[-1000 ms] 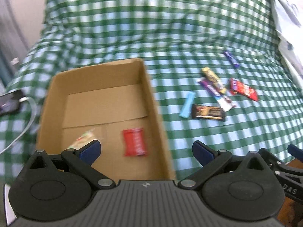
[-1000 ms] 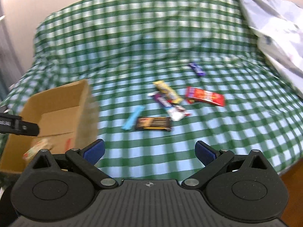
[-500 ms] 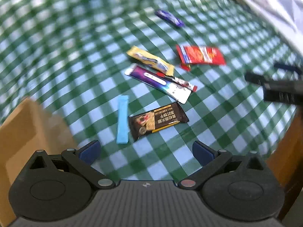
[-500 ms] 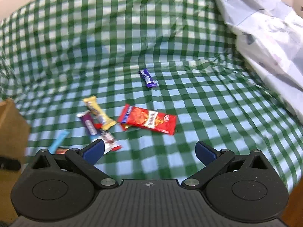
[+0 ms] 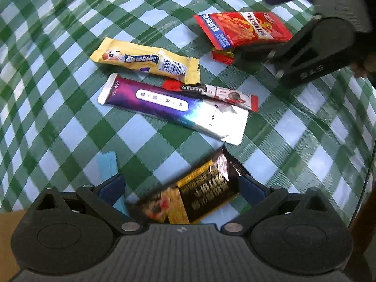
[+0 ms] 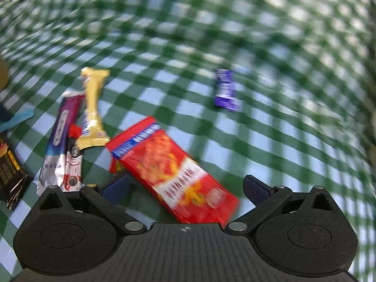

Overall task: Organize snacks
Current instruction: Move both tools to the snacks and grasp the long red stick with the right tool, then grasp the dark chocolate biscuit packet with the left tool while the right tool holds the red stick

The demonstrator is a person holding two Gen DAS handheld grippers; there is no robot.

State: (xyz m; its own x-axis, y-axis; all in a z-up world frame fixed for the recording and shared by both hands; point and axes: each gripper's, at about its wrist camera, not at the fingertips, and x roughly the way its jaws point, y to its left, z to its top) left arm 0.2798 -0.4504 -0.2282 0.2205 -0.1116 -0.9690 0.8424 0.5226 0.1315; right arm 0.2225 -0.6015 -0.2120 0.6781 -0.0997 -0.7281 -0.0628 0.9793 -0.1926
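— Left gripper point(image 5: 181, 185): spread wide over the brown bar point(image 5: 195, 195), whose near end is hidden beneath it?
— Yes. Right gripper point(image 6: 185, 185), blurred, is spread over the red packet point(image 6: 174, 171), just right of that bar on the checked cloth point(image 6: 282, 141).

Likely home: green-checked cloth point(image 5: 77, 127) over soft surface, snack packets point(image 5: 145, 61) strewn on it.
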